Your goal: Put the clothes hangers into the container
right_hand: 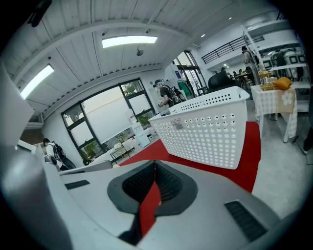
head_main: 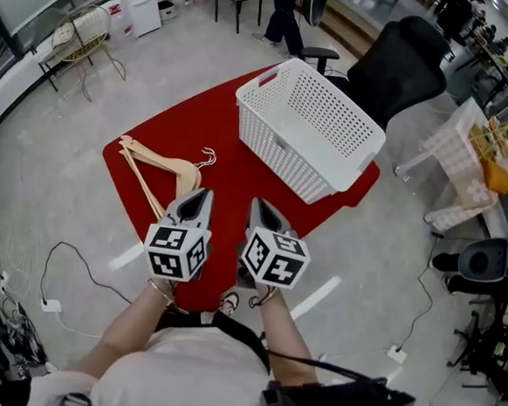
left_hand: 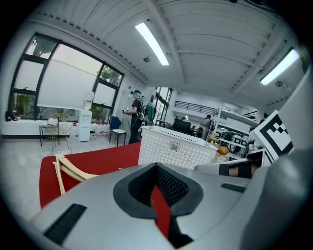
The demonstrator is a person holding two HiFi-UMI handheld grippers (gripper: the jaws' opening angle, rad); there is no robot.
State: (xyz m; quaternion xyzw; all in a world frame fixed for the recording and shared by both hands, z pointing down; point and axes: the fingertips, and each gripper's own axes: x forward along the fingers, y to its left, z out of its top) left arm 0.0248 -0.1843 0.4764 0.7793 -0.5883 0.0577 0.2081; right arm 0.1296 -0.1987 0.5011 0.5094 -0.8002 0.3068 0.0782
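Note:
Wooden clothes hangers point(head_main: 160, 169) lie in a small pile on the left of the red mat point(head_main: 215, 190), with their wire hooks toward the middle. The white perforated container point(head_main: 308, 128) stands on the mat's far right and holds nothing I can see. My left gripper point(head_main: 204, 194) is shut and empty, held above the mat just right of the hangers. Beside it my right gripper point(head_main: 258, 204) is also shut and empty, short of the container. The left gripper view has the hangers point(left_hand: 66, 168) at lower left and the container point(left_hand: 173, 146) ahead. The container point(right_hand: 215, 129) fills the right gripper view.
A black office chair point(head_main: 396, 64) stands behind the container. A white folding rack point(head_main: 458, 166) with an orange item is at the right. Cables point(head_main: 65, 270) and a power strip lie on the grey floor at the left. A person point(head_main: 282, 12) stands at the back.

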